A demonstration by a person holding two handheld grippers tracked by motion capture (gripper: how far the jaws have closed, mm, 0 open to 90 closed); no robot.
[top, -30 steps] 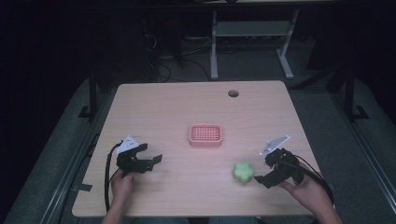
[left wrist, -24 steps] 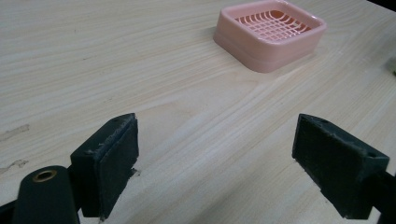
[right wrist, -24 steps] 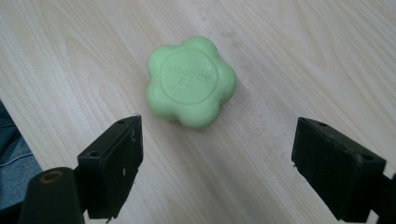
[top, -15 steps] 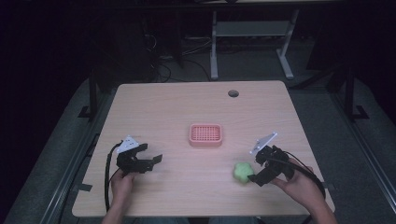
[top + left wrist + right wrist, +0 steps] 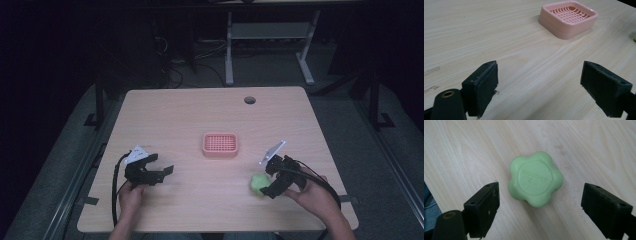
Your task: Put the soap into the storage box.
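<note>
A person sits at the near edge of a pale wooden table (image 5: 190,115), a two-jaw gripper in each hand. The right gripper (image 5: 265,186) is tipped down over a green, flower-shaped bar of soap (image 5: 258,183) that lies flat on the wood at the near right of the table. In the right gripper view the soap (image 5: 535,182) sits between the two black jaws and a little ahead of them; the right gripper (image 5: 540,211) stands wide open, with bare wood showing on both sides of the bar, so the pads touch nothing. Raised lettering shows on the round top of the soap, but I cannot read it surely. The right hand (image 5: 312,192) grips the tool from behind, and a black cable (image 5: 320,181) loops back over the wrist.

The left gripper (image 5: 162,172) rests low at the near left of the table, held by the left hand (image 5: 131,192), well apart from the soap. Its jaws are also spread wide with nothing in them; in the left gripper view the left gripper (image 5: 540,87) has only wood grain between its pads. Ahead of it stands a pink soap dish (image 5: 568,18) with a slatted grid floor. From above, the dish (image 5: 220,145) sits near the middle of the table, between the two grippers and farther from the person. A round cable hole (image 5: 249,100) shows near the far edge.
</note>
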